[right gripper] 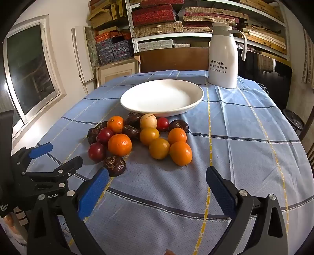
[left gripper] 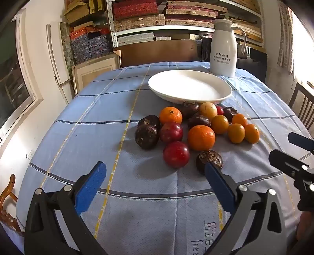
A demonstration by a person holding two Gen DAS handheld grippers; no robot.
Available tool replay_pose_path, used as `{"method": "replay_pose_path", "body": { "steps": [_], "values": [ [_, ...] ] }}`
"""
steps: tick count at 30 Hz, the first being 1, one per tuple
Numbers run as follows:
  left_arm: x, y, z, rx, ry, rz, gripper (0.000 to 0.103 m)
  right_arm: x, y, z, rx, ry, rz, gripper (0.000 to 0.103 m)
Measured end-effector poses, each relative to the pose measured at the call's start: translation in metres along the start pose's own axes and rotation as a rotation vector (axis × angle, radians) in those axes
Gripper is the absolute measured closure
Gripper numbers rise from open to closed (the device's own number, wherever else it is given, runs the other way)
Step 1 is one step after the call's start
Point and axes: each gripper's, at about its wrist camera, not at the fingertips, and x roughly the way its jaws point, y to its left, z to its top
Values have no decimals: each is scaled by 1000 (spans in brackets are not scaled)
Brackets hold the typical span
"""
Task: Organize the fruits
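Note:
A heap of fruit lies on the blue checked tablecloth point(left gripper: 94, 121) just in front of an empty white plate point(left gripper: 190, 86) point(right gripper: 162, 97). It holds oranges point(left gripper: 201, 137) point(right gripper: 119, 144), red plums point(left gripper: 176, 154) point(right gripper: 97, 151), dark brown fruits point(left gripper: 210, 159) point(right gripper: 114, 165), small yellow-orange ones point(right gripper: 159, 148) and a pale one point(right gripper: 148, 121). My left gripper point(left gripper: 155, 170) hovers open in front of the heap, nothing between its blue pads. My right gripper point(right gripper: 157, 178) is open too, with nothing in it, short of the orange fruits. Each gripper shows at the other view's edge.
A tall white jug point(left gripper: 224, 48) point(right gripper: 225, 56) stands behind the plate at the back right. Shelves of boxes point(right gripper: 162, 17) fill the far wall, a window point(right gripper: 29, 70) is on the left, and a wooden chair point(left gripper: 302, 104) stands at the table's right side.

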Motion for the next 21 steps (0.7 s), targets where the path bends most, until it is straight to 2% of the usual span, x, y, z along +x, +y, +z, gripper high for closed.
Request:
{"method": "replay_pose_path", "body": {
  "steps": [8, 9, 21],
  "values": [
    [-1, -2, 7, -1, 18, 17, 4, -1, 1, 0, -1, 9, 4, 3],
    [3, -2, -1, 7, 8, 12, 4, -1, 1, 0, -3, 8, 4, 3],
    [9, 1, -7, -5, 28, 5, 4, -2, 3, 0, 4, 2, 10, 3]
  ]
}}
